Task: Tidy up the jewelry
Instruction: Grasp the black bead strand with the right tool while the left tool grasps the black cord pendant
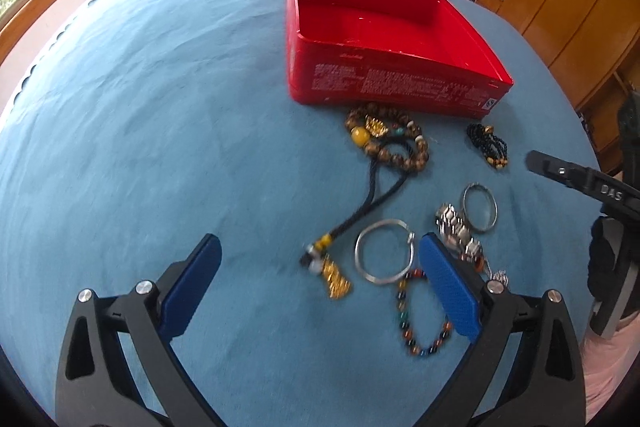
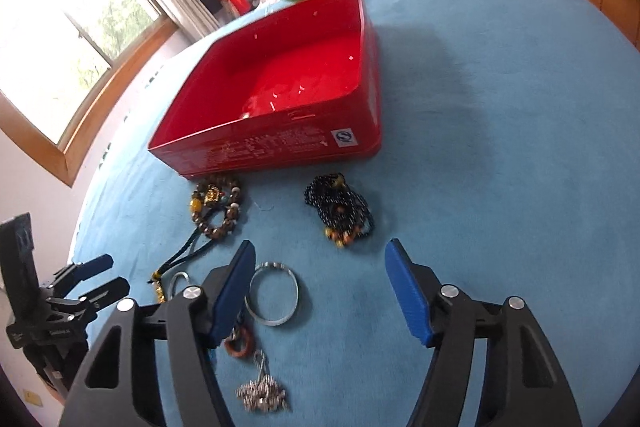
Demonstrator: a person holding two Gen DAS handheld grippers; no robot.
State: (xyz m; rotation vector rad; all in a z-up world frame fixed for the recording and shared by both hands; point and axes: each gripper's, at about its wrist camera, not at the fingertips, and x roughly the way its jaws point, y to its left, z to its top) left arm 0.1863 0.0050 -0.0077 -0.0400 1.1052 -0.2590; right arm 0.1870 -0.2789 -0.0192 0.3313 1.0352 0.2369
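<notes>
I kept the left gripper (image 1: 320,263) and the right gripper (image 2: 320,279) wide apart, holding nothing. The red box (image 2: 256,143) was empty; all jewelry, like the silver bangle (image 2: 273,294), lay on the bed (image 2: 500,167) beside it.

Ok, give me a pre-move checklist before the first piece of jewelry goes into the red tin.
1. Red tin open, no jewelry seen inside: ok.
2. Left gripper jaws open, holding nothing: ok.
3. Right gripper jaws open, holding nothing: ok.
4. Silver bangle lies apart from the gold charm: ok.
5. Black bead strand free of tangles: cannot tell.
6. Brown bead bracelet clear of the tin wall: not ok, it touches.
</notes>
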